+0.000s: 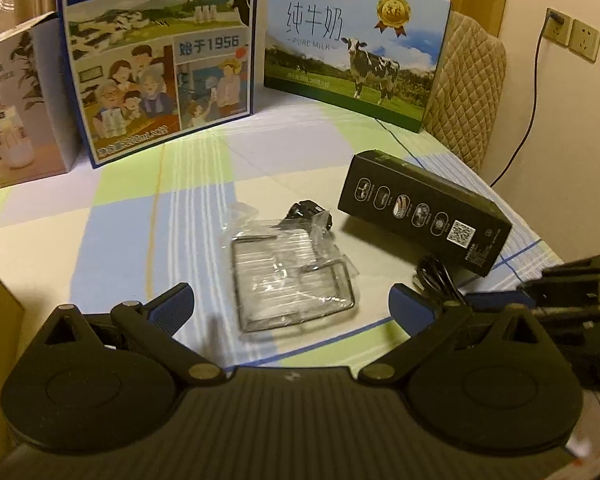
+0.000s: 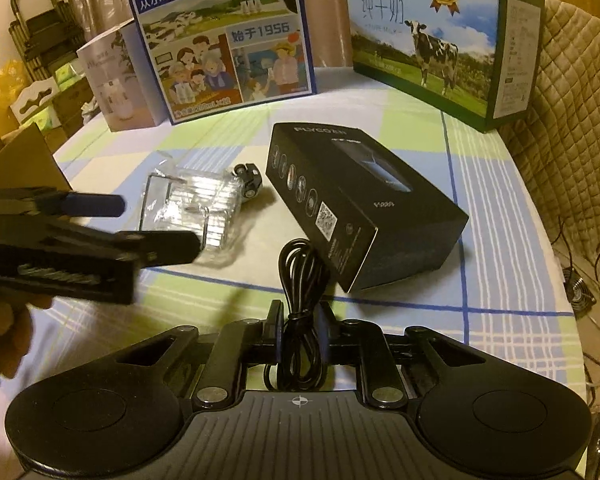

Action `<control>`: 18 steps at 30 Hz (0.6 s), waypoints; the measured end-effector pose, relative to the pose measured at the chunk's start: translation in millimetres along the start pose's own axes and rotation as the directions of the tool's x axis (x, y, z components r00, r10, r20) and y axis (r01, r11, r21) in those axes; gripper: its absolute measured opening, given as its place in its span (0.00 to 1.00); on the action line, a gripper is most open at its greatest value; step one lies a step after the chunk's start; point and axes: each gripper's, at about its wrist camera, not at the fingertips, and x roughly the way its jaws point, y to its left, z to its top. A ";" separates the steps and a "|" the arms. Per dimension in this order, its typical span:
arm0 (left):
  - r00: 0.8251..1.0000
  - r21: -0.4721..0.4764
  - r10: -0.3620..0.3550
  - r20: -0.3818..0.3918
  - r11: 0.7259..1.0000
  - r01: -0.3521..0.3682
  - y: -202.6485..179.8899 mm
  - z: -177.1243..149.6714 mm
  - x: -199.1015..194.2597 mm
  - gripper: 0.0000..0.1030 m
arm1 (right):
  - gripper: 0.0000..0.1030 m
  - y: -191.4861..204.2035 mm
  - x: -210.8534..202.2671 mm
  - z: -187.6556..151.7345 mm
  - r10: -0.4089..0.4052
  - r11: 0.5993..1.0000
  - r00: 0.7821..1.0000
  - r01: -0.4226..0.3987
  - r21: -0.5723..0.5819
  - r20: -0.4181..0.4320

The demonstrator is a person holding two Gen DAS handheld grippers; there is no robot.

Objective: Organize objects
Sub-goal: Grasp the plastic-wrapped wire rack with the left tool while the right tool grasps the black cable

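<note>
While my right gripper [image 2: 299,328] pinches the coiled black cable [image 2: 300,272] between its 2 fingers, pressed in close on it just above the checked tablecloth [image 2: 480,200], my left gripper [image 1: 290,300] hangs with its jaws spread wide over the clear plastic tray [image 1: 292,276]. From the left wrist view I see that tray lying flat in crinkled wrap between the blue finger pads [image 1: 172,304], though I cannot tell whether either pad touches it. Just beyond the tray sits a small black part [image 1: 310,212], touching the wrap's far edge. To its right the black product box [image 1: 424,216] lies on its side, with the cable's loops near its nearer end. Along the back of the table stand 3 cartons: a white humidifier box [image 1: 20,108], a blue milk carton [image 1: 160,60] and a cow-print milk carton [image 1: 352,52]. In the right wrist view, my left gripper enters from the left, blurred, held by a hand [image 2: 4,332].
</note>
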 end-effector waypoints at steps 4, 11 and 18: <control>1.000 -0.002 0.025 0.004 1.000 -0.025 -3.3 2.3 12.9 0.99 | 0.13 -3.1 -0.2 -2.4 0.002 1.000 1.000 -0.002 0.006 -0.003; 0.997 0.017 0.071 0.011 0.997 -0.071 -3.3 0.4 24.4 0.87 | 0.13 -3.6 0.7 -2.7 0.011 1.000 1.000 -0.011 0.017 -0.002; 0.996 0.034 0.079 -0.041 0.996 -0.077 1.2 -5.0 19.6 0.64 | 0.13 4.6 -0.3 -7.1 0.027 1.000 1.000 -0.027 0.004 -0.014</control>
